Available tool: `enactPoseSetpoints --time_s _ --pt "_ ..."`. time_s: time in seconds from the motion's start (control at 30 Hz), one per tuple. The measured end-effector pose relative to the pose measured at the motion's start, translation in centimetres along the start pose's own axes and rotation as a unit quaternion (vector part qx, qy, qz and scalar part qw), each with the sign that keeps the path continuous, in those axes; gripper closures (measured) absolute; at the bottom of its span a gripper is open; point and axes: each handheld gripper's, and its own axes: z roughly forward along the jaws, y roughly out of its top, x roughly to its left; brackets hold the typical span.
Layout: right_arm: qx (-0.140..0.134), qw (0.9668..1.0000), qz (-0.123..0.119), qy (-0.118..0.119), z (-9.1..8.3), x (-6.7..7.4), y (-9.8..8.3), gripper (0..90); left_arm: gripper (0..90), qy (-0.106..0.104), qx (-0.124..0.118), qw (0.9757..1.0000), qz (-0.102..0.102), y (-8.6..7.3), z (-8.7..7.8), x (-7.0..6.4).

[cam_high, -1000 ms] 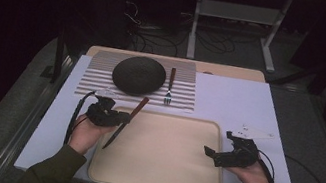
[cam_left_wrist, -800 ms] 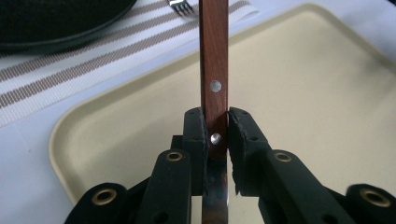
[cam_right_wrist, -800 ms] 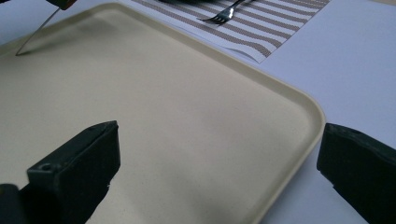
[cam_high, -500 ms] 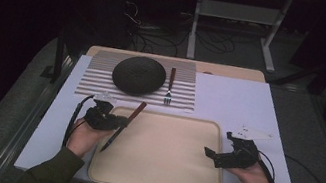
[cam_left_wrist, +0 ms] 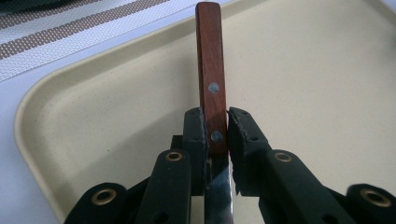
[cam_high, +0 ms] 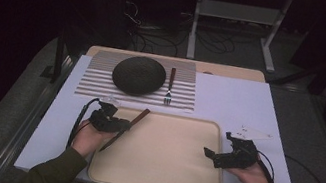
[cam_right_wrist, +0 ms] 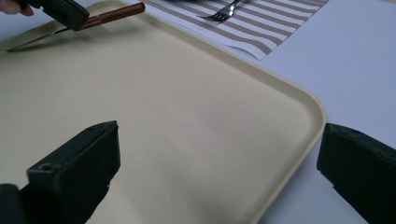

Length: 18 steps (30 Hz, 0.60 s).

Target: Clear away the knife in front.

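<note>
A knife with a brown wooden handle [cam_high: 141, 116] hangs tilted over the left edge of the beige tray [cam_high: 155, 181]. My left gripper [cam_high: 122, 126] is shut on it where handle and blade meet. In the left gripper view the handle [cam_left_wrist: 211, 70] points away between the jaws of that gripper [cam_left_wrist: 215, 123], over the tray [cam_left_wrist: 303, 93]. My right gripper [cam_high: 218, 145] stands open at the tray's right edge with nothing in it. In the right gripper view that gripper [cam_right_wrist: 219, 140] has its jaws wide apart above the tray [cam_right_wrist: 187, 116], and the held knife [cam_right_wrist: 112, 16] is far off.
Behind the tray lies a striped placemat [cam_high: 97, 80] with a dark round plate [cam_high: 139, 74] and a fork [cam_high: 170, 85] beside it. A white sheet [cam_high: 231, 98] covers the table. Dark floor with cables lies beyond.
The left gripper and the knife have shifted slightly toward the near side, over the tray's left edge. The right gripper has kept still.
</note>
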Motion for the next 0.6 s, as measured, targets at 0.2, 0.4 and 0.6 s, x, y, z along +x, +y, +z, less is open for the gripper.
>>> enactPoseSetpoints --time_s 0.2,0.4,0.6 --pt "-0.001 1.0 -0.001 0.001 -0.01 0.06 0.0 0.0 77.3 0.003 0.006 1.0 -0.001 -0.11 0.54 0.16" --pt "0.0 1.0 -0.001 0.004 0.05 0.06 -0.05 0.0 77.1 0.006 0.014 0.9999 0.003 -0.21 0.81 0.31" --pt "-0.003 1.0 0.002 0.008 -0.01 -0.05 -0.12 0.0 76.8 0.004 0.013 0.9999 0.004 -0.28 0.91 0.37"
